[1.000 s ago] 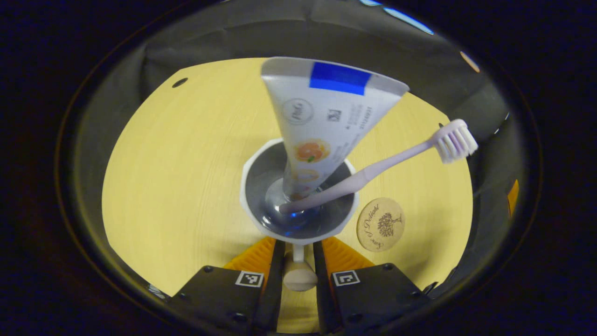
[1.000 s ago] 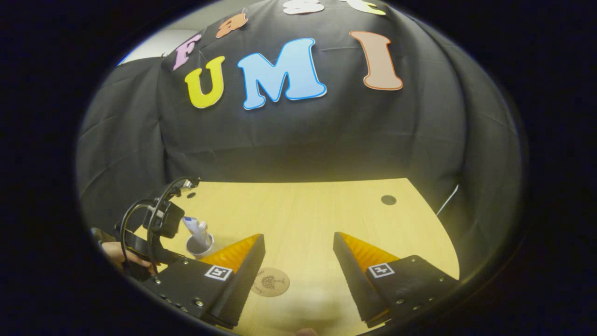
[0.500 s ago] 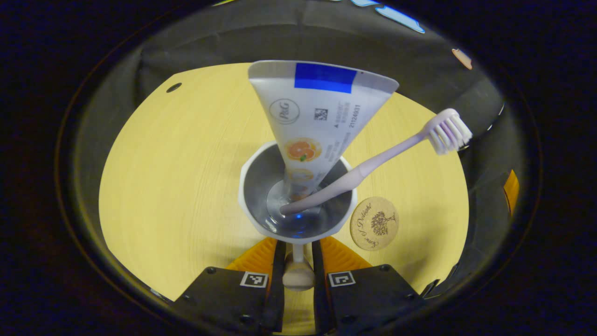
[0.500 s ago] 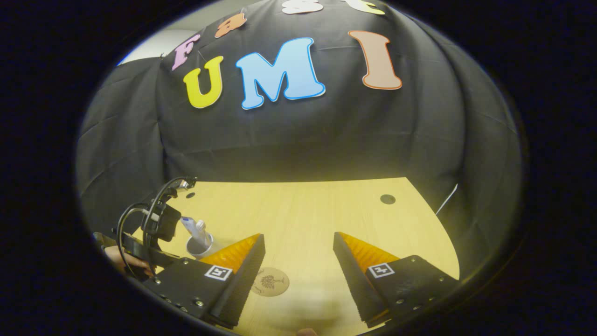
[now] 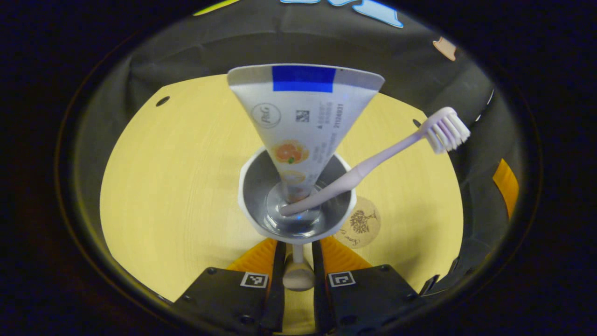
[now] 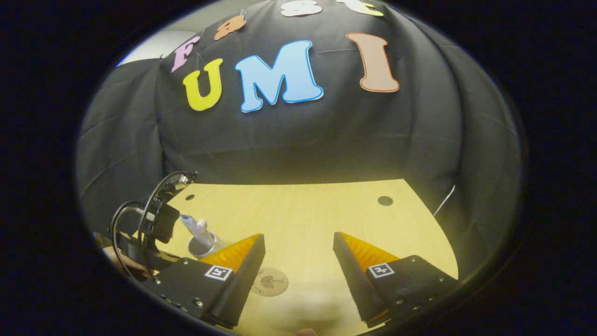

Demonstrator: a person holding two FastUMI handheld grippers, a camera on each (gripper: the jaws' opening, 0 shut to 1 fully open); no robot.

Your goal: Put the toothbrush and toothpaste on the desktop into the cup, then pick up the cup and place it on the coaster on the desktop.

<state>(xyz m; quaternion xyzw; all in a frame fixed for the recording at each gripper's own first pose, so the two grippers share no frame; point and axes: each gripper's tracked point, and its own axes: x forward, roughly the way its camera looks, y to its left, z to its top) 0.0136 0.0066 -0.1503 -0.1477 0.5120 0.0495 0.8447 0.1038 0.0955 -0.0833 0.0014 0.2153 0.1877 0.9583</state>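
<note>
Yellow desk, cup run nearly done

Left gripper (image 5: 298,252) clamps the cup (image 5: 252,212) handle, paste (image 5: 303,116) and brush (image 5: 373,161) inside; coaster (image 5: 361,227) has slid closer, now tucked just behind the cup. Right gripper (image 6: 298,261) idles, spread wide.

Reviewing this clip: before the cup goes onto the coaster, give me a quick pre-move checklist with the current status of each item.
1. Toothpaste tube in the cup: ok, standing cap-down inside.
2. Toothbrush in the cup: ok, handle inside, bristle head leaning out over the rim.
3. Left gripper grip: ok, both fingers press on the cup handle.
4. Coaster free: ok, nothing lies on it; the cup's rim partly hides it in the left gripper view.
5. Cup lifted off the desktop: cannot tell.
6. Right gripper out of the way: ok, open, apart from the cup.
</note>
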